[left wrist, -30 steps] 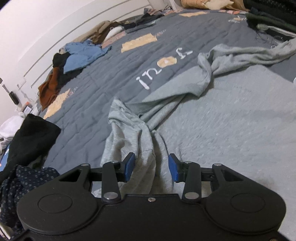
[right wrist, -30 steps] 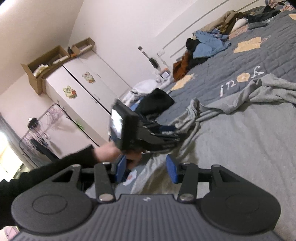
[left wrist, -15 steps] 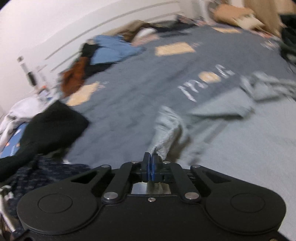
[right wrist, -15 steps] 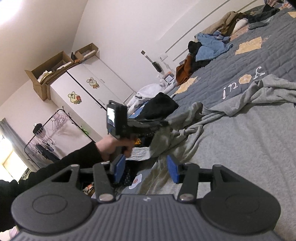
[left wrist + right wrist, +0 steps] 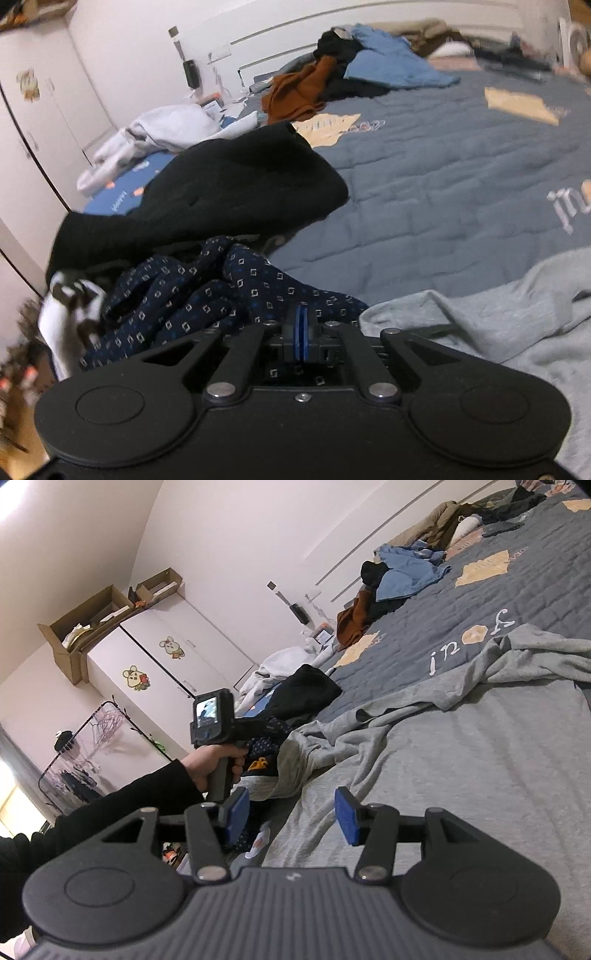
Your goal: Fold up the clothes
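A grey sweatshirt (image 5: pixel 461 757) lies spread on the blue quilt (image 5: pixel 517 590), its sleeves rumpled. A person's hand (image 5: pixel 208 760) holds my left gripper (image 5: pixel 277 726) at the bed's edge, and the grey cloth rises in a peak to its tip. In the left wrist view the left gripper (image 5: pixel 301 328) has its blue pads pressed together. The grey sweatshirt (image 5: pixel 498 325) trails off to the right from beside the fingers, so the pinch itself is hidden. My right gripper (image 5: pixel 291 819) hovers open over the sweatshirt's body with nothing between its pads.
A black garment (image 5: pixel 240 192) and a navy patterned cloth (image 5: pixel 221 295) lie heaped at the bed's edge ahead of the left gripper. Brown, black and blue clothes (image 5: pixel 351 66) pile by the headboard. A white wardrobe (image 5: pixel 166 664) and a clothes rack (image 5: pixel 85 746) stand beyond.
The left gripper shut on the grey sleeve, then swung left toward the bed's edge, drawing the cloth with it. The right gripper stayed in place, open.
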A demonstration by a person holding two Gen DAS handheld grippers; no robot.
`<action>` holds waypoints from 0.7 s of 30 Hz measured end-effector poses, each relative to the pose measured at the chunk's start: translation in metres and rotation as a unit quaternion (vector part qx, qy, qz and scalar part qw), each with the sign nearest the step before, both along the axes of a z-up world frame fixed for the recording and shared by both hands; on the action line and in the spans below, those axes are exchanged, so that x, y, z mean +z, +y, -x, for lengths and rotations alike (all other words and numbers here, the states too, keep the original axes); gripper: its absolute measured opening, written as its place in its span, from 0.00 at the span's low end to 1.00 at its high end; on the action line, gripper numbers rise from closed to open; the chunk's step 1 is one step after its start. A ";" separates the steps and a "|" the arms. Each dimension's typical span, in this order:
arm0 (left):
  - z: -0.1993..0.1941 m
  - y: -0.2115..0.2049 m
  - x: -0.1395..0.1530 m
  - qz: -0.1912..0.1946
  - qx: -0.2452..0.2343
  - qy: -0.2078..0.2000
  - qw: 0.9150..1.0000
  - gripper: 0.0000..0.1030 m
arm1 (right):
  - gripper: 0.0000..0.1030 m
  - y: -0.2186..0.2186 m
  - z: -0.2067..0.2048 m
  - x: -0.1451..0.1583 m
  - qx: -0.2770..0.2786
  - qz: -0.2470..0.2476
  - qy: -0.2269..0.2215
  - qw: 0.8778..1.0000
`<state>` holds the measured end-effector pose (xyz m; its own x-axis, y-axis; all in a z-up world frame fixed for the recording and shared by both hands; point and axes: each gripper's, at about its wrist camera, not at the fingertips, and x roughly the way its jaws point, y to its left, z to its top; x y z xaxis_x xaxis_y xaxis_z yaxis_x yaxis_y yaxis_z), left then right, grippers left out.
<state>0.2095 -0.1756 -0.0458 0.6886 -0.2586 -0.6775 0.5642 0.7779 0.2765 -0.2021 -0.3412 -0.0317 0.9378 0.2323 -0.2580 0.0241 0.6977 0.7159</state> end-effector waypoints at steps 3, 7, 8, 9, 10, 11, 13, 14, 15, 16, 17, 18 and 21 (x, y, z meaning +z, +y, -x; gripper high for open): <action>0.026 -0.006 0.008 0.007 -0.065 -0.001 0.998 0.04 | 0.49 -0.001 0.001 0.001 -0.002 -0.002 0.000 1.000; 0.073 -0.030 0.009 0.007 -0.166 -0.011 0.986 0.07 | 0.49 0.000 0.004 0.002 -0.005 0.001 -0.003 1.000; 0.085 -0.037 0.008 0.010 -0.190 -0.012 0.982 0.08 | 0.49 0.000 0.005 0.003 -0.006 0.001 -0.004 1.000; 0.091 -0.044 0.005 0.006 -0.205 -0.014 0.979 0.16 | 0.49 -0.001 0.005 0.003 -0.008 0.002 -0.005 1.000; 0.097 -0.050 0.001 0.002 -0.219 -0.016 0.976 0.29 | 0.49 -0.001 0.006 0.004 -0.009 0.002 -0.005 1.000; 0.103 -0.057 -0.002 -0.002 -0.233 -0.017 0.972 0.34 | 0.49 -0.001 0.007 0.004 -0.011 0.002 -0.006 1.000; 0.108 -0.068 -0.014 -0.025 -0.257 -0.024 0.966 0.37 | 0.49 -0.004 0.008 0.004 -0.015 0.000 -0.005 1.000; 0.110 -0.074 -0.020 -0.037 -0.269 -0.028 0.962 0.37 | 0.49 -0.005 0.009 0.004 -0.017 -0.001 -0.004 1.000; 0.110 -0.078 -0.026 -0.050 -0.276 -0.033 0.959 0.37 | 0.49 -0.006 0.009 0.004 -0.018 -0.001 -0.003 1.000; 0.110 -0.082 -0.032 -0.064 -0.283 -0.039 0.956 0.37 | 0.49 -0.006 0.009 0.003 -0.019 -0.001 -0.003 1.000; 0.107 -0.085 -0.036 -0.075 -0.285 -0.043 0.955 0.37 | 0.49 -0.007 0.010 0.003 -0.020 0.000 -0.002 1.000; 0.104 -0.087 -0.040 -0.086 -0.285 -0.047 0.953 0.37 | 0.49 -0.007 0.010 0.003 -0.020 -0.001 -0.002 1.000; 0.094 -0.091 -0.049 -0.109 -0.291 -0.046 0.949 0.37 | 0.49 -0.008 0.010 0.003 -0.022 -0.001 0.000 1.000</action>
<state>0.1158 -0.2667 -0.0947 0.5301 -0.4743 -0.7029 0.8471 0.2606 0.4631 -0.2118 -0.3493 -0.0288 0.9469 0.1922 -0.2579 0.0546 0.6942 0.7177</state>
